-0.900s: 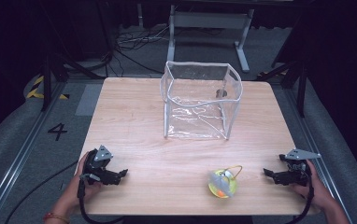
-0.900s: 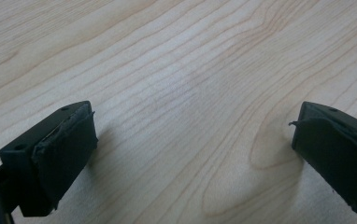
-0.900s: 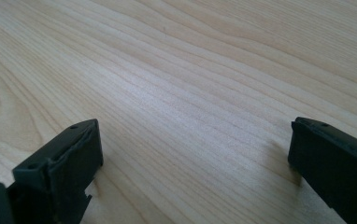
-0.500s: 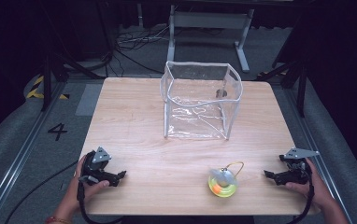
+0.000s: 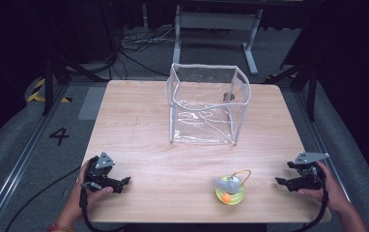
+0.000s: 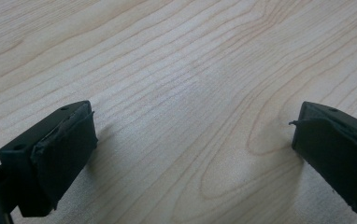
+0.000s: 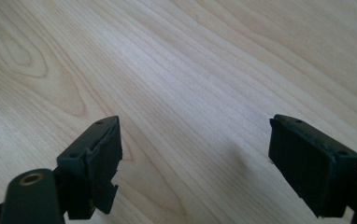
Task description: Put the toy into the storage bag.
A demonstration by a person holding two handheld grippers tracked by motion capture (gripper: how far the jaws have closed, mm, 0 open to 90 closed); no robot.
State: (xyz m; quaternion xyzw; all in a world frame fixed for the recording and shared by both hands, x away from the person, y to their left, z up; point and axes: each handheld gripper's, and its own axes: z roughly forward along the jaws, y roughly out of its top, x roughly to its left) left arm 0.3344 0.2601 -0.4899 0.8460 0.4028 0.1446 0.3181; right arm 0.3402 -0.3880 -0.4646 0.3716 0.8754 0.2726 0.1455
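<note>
A small round yellow-green object (image 5: pixel 230 193) with an orange spot, a pale crumpled top and a thin yellow loop lies on the wooden table (image 5: pixel 139 130) near the front edge, right of centre. Behind it, at the table's middle, stands a clear plastic open-topped bag (image 5: pixel 206 104) with white edging. My left gripper (image 5: pixel 123 181) rests at the front left, its jaws pointing right, open and empty; in the left gripper view the same left gripper (image 6: pixel 193 133) has bare wood between its jaws. My right gripper (image 5: pixel 280 182) rests at the front right, pointing left toward the round object, open; the right gripper view shows this right gripper (image 7: pixel 195 140) empty over wood.
The table's edges drop to a grey floor with a metal rail (image 5: pixel 23 159) on the left and cables (image 5: pixel 139 43) behind. A metal stand (image 5: pixel 216 21) is beyond the far edge. A hand-width gap of bare wood separates each gripper from the round object.
The round yellow-green object has rocked and settled flatter in place, its loop swinging upward. Both grippers have stayed where they were.
</note>
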